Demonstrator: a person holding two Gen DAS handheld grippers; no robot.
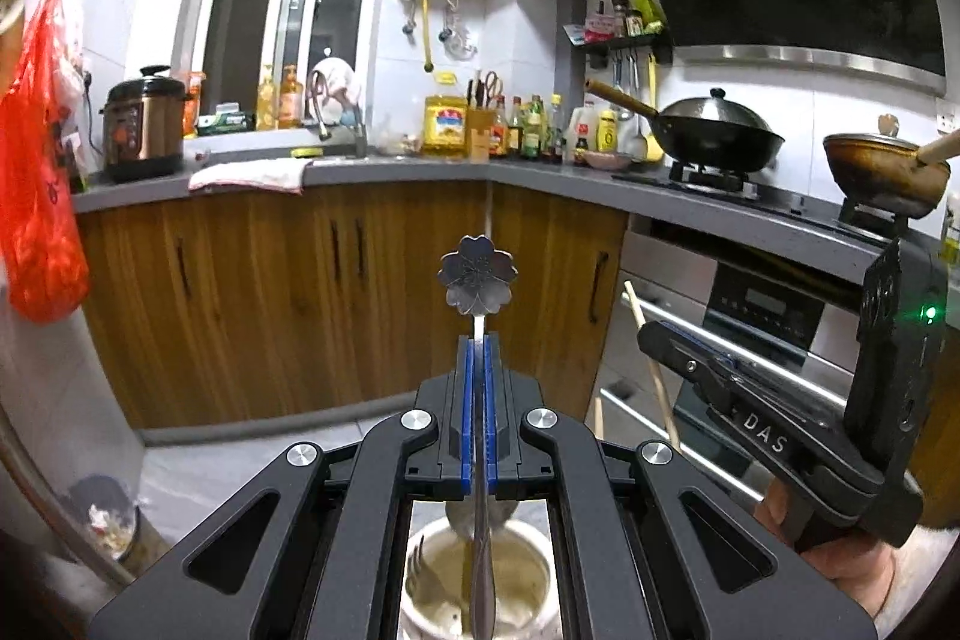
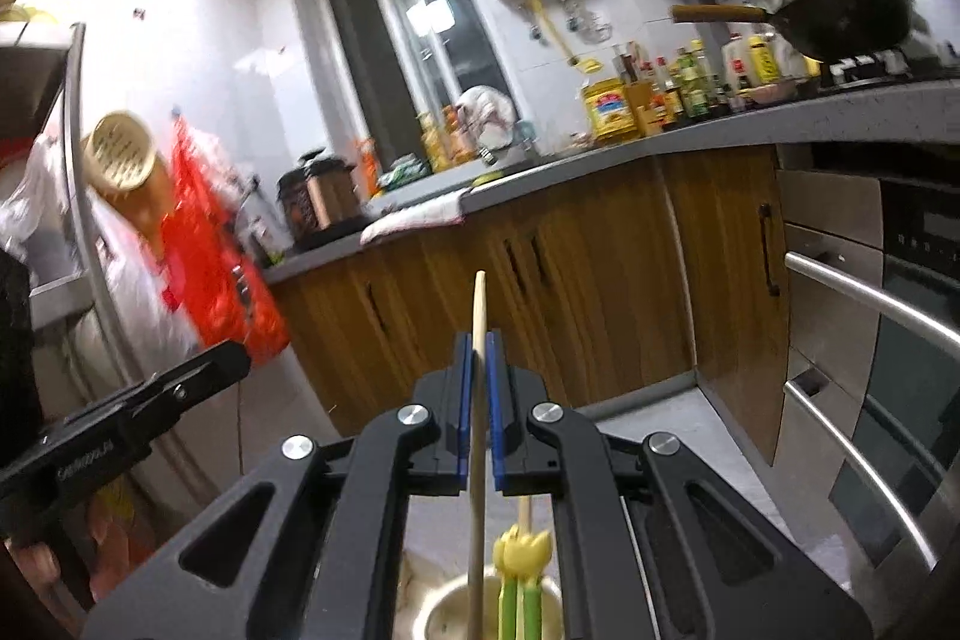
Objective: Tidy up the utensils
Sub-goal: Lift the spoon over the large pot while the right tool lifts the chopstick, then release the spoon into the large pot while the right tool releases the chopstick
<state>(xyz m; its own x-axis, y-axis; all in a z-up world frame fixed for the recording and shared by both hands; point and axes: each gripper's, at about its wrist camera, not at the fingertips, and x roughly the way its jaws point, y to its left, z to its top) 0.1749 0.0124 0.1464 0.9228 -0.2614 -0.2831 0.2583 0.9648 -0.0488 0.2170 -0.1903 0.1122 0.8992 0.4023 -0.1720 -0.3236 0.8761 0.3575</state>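
Below me, my left gripper (image 1: 478,346) clamps a spoon (image 1: 478,280) over a cup (image 1: 528,586); right gripper (image 2: 478,346) clamps a chopstick (image 2: 478,316); grey counter (image 1: 384,171) beyond holds a wok (image 1: 717,137).

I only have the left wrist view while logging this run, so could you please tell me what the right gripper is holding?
Observer: The right gripper is shut on a pale wooden chopstick that stands nearly upright between its blue pads.
Operator: Thank you. What lies below it?
Observer: A round metal cup, with the chopstick's lower end reaching into it.
Operator: Is anything else in that cup?
Observer: Yes, green-stemmed utensils with yellow flower-shaped tops stand in it, beside the chopstick.
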